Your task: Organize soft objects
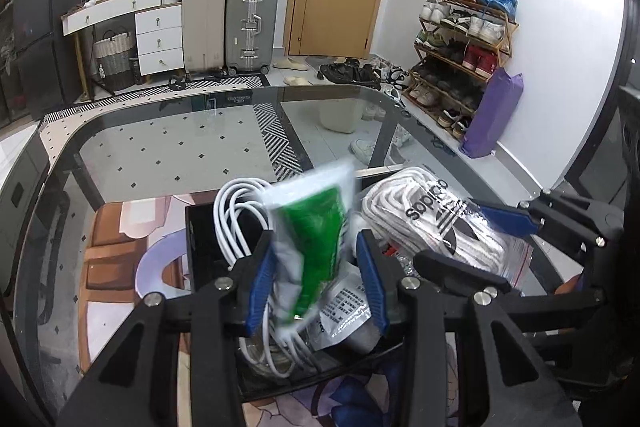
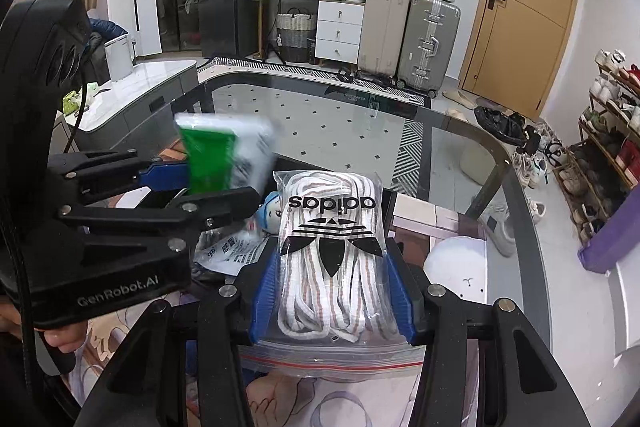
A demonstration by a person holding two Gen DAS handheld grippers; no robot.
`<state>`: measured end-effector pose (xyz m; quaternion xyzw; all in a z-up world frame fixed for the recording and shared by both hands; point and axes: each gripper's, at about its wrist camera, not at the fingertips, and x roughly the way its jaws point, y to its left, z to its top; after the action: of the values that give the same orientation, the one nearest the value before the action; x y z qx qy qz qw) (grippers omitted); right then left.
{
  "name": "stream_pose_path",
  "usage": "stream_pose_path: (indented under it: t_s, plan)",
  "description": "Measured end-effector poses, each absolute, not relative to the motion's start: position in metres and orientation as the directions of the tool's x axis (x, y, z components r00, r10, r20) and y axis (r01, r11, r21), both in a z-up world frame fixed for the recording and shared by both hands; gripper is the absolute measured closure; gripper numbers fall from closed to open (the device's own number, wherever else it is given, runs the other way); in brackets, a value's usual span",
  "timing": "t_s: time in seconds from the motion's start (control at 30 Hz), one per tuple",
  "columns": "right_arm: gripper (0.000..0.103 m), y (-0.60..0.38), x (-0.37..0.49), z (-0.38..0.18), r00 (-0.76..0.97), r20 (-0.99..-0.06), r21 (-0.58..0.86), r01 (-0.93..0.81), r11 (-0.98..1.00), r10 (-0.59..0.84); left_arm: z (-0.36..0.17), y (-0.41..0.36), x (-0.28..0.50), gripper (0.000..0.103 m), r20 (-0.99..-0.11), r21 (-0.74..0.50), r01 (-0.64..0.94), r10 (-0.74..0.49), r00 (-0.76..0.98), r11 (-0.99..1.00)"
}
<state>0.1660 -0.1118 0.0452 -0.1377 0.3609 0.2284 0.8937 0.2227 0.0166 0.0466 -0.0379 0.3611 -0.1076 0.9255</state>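
My left gripper (image 1: 318, 277) holds a green and white soft packet (image 1: 316, 231) between its blue pads, above a black tray (image 1: 200, 243); the packet is blurred. The packet also shows in the right wrist view (image 2: 216, 155) with the left gripper (image 2: 188, 191) around it. My right gripper (image 2: 334, 301) is shut on a clear zip bag of white laces with an adidas logo (image 2: 332, 247), held over the tray; the bag shows in the left wrist view (image 1: 432, 223) too. A coiled white cable (image 1: 240, 219) and a printed plastic bag (image 1: 344, 311) lie in the tray.
The tray sits on a glass table (image 1: 168, 147) with a printed mat (image 1: 108, 259). A small doll with a blue hat (image 2: 272, 213) lies by the laces. Suitcases (image 1: 250, 27), a drawer desk and a shoe rack (image 1: 460, 47) stand beyond the table.
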Motion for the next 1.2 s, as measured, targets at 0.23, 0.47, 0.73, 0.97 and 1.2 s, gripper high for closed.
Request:
stream_pose_path:
  t_s: [0.23,0.47,0.73,0.97,1.2]
  plan:
    - [0.054,-0.112,0.171,0.042,0.635,-0.706,-0.087,-0.518,0.851,0.314,0.046,0.025,0.216,0.063,-0.661,-0.144,0.154,-0.211,0.72,0.977]
    - [0.054,-0.102,0.176,0.041,0.631,-0.703,-0.083,-0.531,0.843,0.328,0.046,0.037,0.201,0.061,-0.671,-0.147,0.146,-0.207,0.712,0.978]
    - [0.05,-0.093,0.18,0.027,0.603,-0.7,-0.047,-0.574,0.817,0.383,0.049,0.045,0.181,0.043,-0.66,-0.153,0.153,-0.216,0.719,0.976]
    - [0.016,-0.117,0.152,0.045,0.676,-0.621,-0.07,-0.553,0.83,0.398,0.058,0.052,0.159,0.02,-0.616,-0.149,0.131,-0.196,0.763,0.98]
    - [0.001,-0.153,0.122,0.049,0.706,-0.578,-0.013,-0.51,0.86,0.41,0.051,0.061,0.141,0.0,-0.578,-0.136,0.075,-0.141,0.804,0.988]
